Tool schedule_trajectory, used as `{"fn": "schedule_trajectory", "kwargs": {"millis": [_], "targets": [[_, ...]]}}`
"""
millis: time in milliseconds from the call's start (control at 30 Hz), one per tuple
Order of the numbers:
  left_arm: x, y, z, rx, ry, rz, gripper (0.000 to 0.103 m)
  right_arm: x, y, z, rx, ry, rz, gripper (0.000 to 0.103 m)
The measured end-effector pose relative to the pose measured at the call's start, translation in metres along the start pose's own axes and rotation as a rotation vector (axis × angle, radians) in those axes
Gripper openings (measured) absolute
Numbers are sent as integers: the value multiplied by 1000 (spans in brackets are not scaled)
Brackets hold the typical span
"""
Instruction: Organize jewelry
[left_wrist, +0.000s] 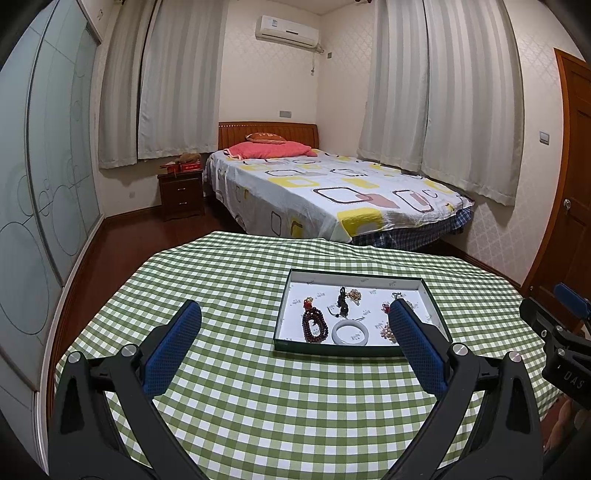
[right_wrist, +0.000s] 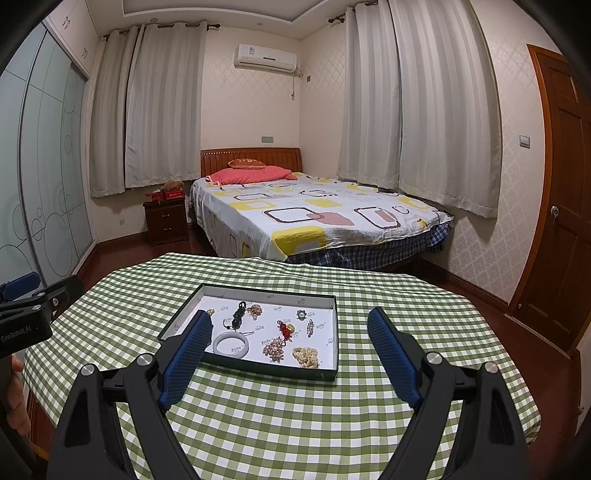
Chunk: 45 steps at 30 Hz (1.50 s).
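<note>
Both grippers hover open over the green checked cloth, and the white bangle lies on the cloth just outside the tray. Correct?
Not quite. The white bangle lies inside the tray, near its front wall, not on the green checked cloth; the right wrist view shows it. The left gripper and right gripper are open.

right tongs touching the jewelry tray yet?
Apart. In the right wrist view the right tongs hover open above the checked cloth; only one finger overlaps the tray in the image.

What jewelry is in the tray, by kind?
Bangle: 1
Bead bracelet: 1
Black pendant: 1
Red charms: 2
Pearl clusters: 3
Small brooches: 2, too small to be sure of the kind
Total: 10
</note>
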<state>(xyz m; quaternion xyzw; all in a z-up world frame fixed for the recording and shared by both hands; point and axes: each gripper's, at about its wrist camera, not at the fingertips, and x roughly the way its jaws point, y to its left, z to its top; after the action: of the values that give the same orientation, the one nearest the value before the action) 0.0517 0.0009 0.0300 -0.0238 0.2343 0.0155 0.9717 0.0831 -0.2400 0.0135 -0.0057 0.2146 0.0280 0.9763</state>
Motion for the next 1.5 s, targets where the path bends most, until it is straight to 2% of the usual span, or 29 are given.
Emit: {"fn": "schedule_trajectory", "kwargs": {"millis": [867, 1233, 1300, 1500], "targets": [[-6, -6, -1, 43, -36, 30, 99, -1, 1, -3, -1, 4, 1, 84], [-8, -3, -3, 12, -70, 16, 99, 0, 0, -3, -1, 12, 8, 84], [-6, -4, -3, 26, -52, 37, 99, 0, 0, -2, 0, 12, 8, 84], [0, -2, -4, 19, -33, 24, 99, 1, -1, -3, -5, 10, 9, 84]]}}
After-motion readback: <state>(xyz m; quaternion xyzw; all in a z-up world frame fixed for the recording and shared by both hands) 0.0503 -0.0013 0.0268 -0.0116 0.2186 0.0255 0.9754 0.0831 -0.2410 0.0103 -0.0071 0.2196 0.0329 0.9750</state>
